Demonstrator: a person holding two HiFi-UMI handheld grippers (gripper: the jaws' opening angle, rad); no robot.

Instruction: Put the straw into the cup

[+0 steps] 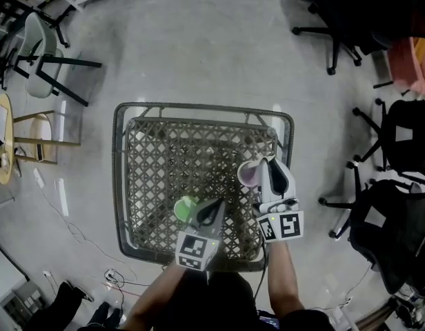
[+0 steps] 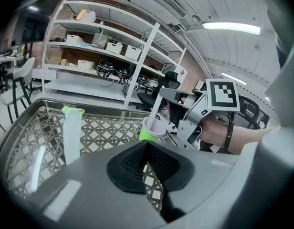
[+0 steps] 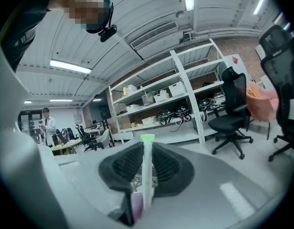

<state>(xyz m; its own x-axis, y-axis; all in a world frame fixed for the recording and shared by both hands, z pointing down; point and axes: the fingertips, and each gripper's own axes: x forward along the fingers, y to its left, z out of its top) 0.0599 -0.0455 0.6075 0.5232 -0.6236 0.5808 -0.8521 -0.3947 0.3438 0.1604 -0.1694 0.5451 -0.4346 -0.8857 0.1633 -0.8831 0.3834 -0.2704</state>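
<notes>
Gripping the thin white plastic straw with a green tip (image 3: 147, 175), the right claw (image 3: 147, 149) is pinched narrow on its upper stretch, and the straw stands upright between the pads; its lower end drops toward the small green plastic cup with a purple inside (image 3: 136, 204). From the left gripper view the straw (image 2: 156, 106) slants down to the cup's rim (image 2: 151, 130) and looks to be at or just inside the mouth, though I can't tell how deep. The cup stands upright on the brown woven lattice tabletop (image 1: 150, 164), on its right side (image 1: 248, 174), just beside the right claw (image 1: 265, 167). The left claw (image 2: 147, 147) has its pads together with nothing between them and hangs near the front edge, well clear of the cup; a pale upright tube with a bright green top (image 2: 71, 132) stands nearby, and what it is I can't tell.

Handling, as a judgement: the straw is very light, thin, smooth and bendy, so a hard squeeze would likely crush it; a hold high on the shaft leaves the bottom free to enter. The cup is probably light and tippy on the open weave, so a sideways push from the straw could knock it over.
</notes>
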